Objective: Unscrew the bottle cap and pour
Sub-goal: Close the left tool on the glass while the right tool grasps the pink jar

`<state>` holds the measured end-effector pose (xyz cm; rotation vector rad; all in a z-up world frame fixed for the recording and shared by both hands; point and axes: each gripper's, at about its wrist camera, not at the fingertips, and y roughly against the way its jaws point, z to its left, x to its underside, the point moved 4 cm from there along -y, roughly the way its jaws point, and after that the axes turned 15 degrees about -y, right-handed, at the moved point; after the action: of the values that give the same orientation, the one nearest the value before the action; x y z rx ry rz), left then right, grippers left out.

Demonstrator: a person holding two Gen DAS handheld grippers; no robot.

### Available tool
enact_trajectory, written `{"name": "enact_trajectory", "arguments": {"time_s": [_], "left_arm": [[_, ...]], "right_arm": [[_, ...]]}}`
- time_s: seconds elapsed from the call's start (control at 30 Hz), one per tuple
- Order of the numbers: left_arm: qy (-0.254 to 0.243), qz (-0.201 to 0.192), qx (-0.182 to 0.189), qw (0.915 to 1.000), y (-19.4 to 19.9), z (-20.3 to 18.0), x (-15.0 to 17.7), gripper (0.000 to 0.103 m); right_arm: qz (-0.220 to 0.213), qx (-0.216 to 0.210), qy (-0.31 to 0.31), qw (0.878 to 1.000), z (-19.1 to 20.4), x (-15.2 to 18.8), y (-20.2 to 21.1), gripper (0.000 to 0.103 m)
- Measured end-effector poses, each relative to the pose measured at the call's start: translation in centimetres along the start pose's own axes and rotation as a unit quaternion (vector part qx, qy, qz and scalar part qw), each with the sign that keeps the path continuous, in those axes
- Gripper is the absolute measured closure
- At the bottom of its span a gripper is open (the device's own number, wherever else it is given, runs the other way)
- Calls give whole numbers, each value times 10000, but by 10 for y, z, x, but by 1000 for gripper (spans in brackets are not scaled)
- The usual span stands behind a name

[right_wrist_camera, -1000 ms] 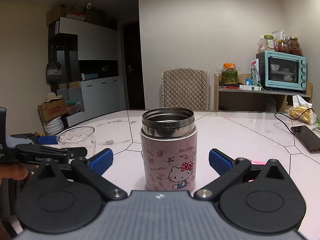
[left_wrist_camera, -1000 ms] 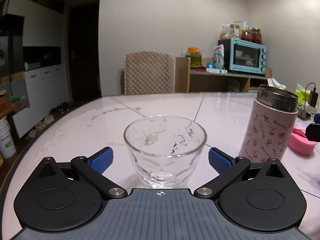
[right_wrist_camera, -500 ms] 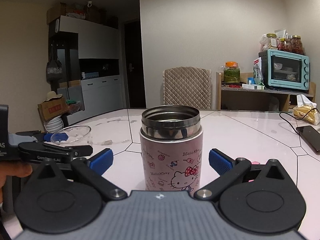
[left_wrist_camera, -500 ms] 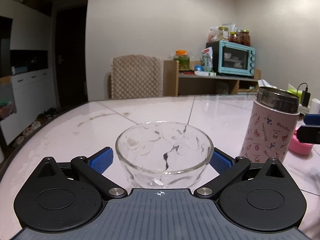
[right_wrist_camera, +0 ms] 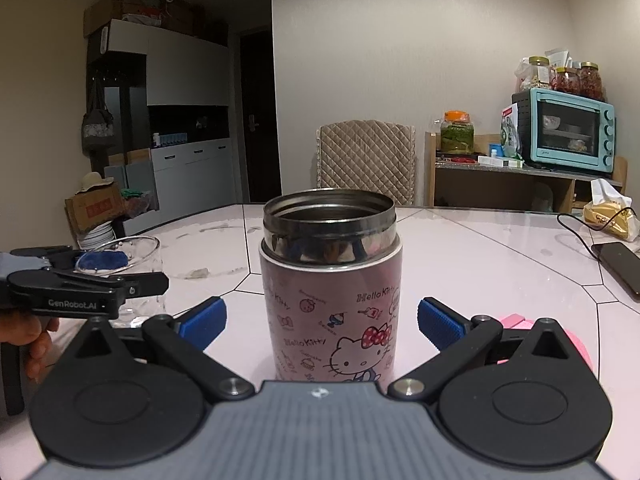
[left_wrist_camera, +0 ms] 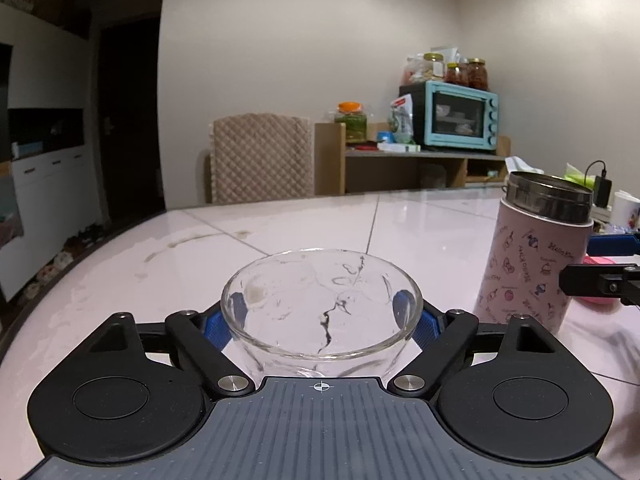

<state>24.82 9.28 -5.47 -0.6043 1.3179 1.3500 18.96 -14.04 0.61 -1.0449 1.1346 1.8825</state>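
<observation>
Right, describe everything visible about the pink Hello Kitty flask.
The pink Hello Kitty flask stands upright on the pale tiled table, a wide cylinder with cartoon prints and lettering on its pink body. Its top is a bare, shiny steel collar and rim; the mouth is open, with no cap on it. The inside looks dark, and contents cannot be made out. The right tool straddles it with blue pads apart from its sides, not touching. The glass stands to its left.
</observation>
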Motion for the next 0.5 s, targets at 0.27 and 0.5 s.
{"name": "enact_trajectory", "arguments": {"time_s": [0.27,0.5], "left_arm": [[-15,-78,285,9996,0,6,1,15],[-127,-177,642,9977,-3,8,0,15]], "right_arm": [[9,74,1,10000,1,2,-6,0],[23,150,-107,9998,-2,0,-18,0]]}}
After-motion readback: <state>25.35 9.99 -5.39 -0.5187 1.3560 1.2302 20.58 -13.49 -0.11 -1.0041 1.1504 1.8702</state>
